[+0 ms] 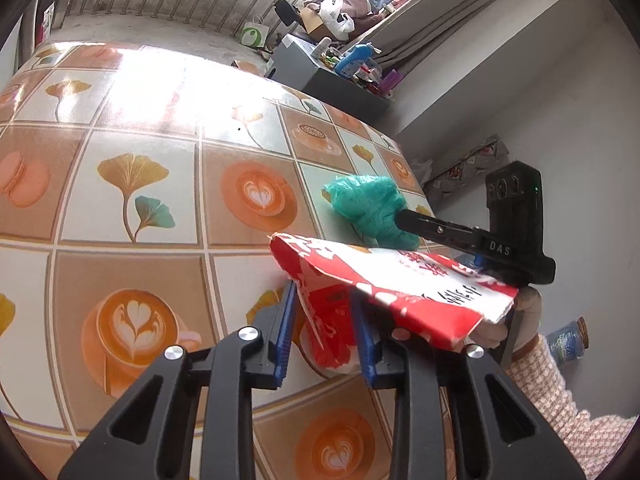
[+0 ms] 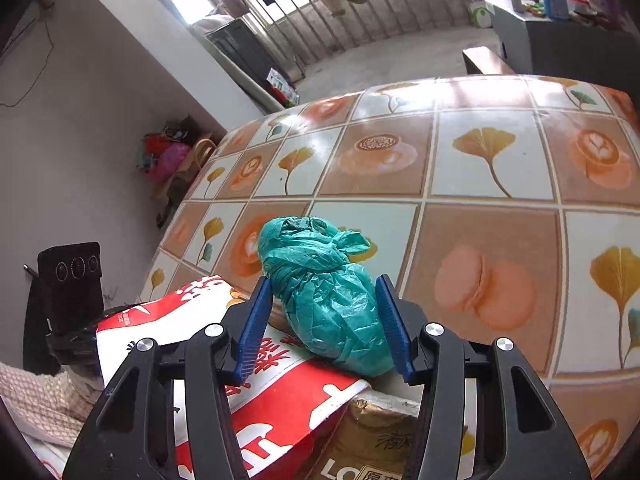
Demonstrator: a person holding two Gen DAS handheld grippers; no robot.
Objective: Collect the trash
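Note:
A crumpled green plastic bundle [image 2: 324,280] lies on the table near its edge; it also shows in the left wrist view as the green bundle [image 1: 368,204]. My right gripper [image 2: 324,280] straddles it, blue pads close beside both flanks with a thin gap on the left, so it stands open. One black finger [image 1: 424,227] of that gripper touches the bundle's side. A red and white paper bag [image 1: 400,280] sticks out over the table edge just below the bundle. My left gripper [image 1: 324,294] is shut on its folded red rim. The bag [image 2: 280,392] partly hides under my right fingers.
The table [image 1: 140,140] wears a glossy cloth with coffee-cup and leaf tiles. A brown printed carton [image 2: 372,440] sits under the bag. A person's checked sleeve [image 1: 560,392] is at the right. A grey cabinet [image 1: 320,68] full of clutter stands beyond; a bottle [image 1: 568,342] lies on the floor.

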